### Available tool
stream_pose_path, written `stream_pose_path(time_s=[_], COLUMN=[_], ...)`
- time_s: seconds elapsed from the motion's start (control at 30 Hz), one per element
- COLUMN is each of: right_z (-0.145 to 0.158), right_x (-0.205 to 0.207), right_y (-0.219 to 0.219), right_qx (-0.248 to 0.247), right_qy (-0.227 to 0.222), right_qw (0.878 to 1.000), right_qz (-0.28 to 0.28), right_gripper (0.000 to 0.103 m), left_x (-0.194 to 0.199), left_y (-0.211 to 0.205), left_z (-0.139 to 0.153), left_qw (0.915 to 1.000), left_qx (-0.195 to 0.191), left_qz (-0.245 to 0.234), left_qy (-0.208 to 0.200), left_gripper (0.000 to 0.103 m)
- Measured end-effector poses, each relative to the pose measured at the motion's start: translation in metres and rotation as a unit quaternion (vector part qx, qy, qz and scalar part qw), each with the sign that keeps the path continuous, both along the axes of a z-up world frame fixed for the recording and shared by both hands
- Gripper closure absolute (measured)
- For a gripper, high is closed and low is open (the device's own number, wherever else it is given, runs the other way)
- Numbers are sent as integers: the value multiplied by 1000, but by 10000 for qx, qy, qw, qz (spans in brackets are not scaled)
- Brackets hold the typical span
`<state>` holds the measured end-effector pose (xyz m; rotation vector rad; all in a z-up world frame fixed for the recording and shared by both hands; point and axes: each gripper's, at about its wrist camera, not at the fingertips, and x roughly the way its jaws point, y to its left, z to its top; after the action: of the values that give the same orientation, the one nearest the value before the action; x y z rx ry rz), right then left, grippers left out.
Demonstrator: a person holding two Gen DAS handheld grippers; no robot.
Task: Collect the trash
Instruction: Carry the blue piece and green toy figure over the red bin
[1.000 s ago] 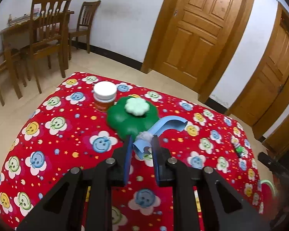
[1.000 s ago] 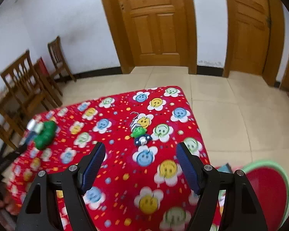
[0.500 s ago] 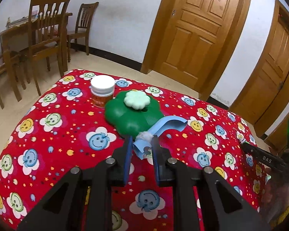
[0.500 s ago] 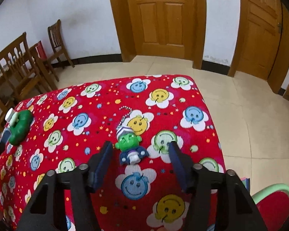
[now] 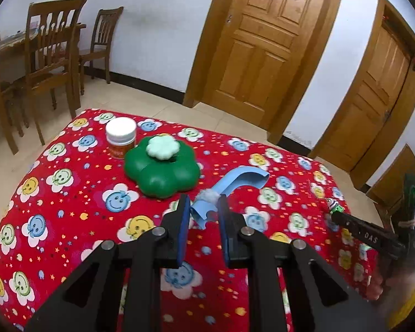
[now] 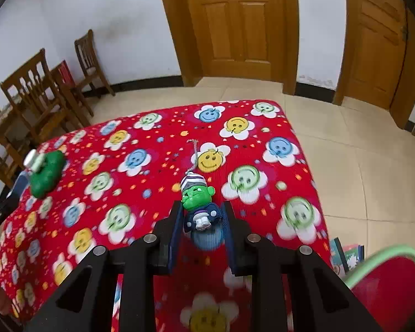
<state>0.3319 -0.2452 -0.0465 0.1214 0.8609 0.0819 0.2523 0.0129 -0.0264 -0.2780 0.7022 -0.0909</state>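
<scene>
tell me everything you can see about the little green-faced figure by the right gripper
The green-faced figure is a small, glossy, plastic-looking toy: bright green head with ears sticking out, a purple-and-white striped cap, a dark blue body and pale hands held in front. A thin cord runs from the cap across the red smiley tablecloth. It lies on the cloth near the table's right edge, between the fingers of the right hand-held gripper, whose jaws have just been closing around its body; firm contact is unclear.
</scene>
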Motion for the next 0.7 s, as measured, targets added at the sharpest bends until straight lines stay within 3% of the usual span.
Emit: stream_pose_path(time_s=[0.33, 0.7], right_z=[41, 79], right_x=[-84, -172], right_y=[-9, -39], right_qx=[662, 1016], right_qy=[-492, -1006], right_qw=[9966, 9890], right_qz=[-66, -371], right_gripper=[75, 75], left_x=[-37, -89], left_y=[-25, -69], left_z=[26, 51], left_qw=[9989, 9943], left_qx=[-242, -381], left_qz=[-399, -989], left_qy=[-64, -145], left_gripper=[84, 84])
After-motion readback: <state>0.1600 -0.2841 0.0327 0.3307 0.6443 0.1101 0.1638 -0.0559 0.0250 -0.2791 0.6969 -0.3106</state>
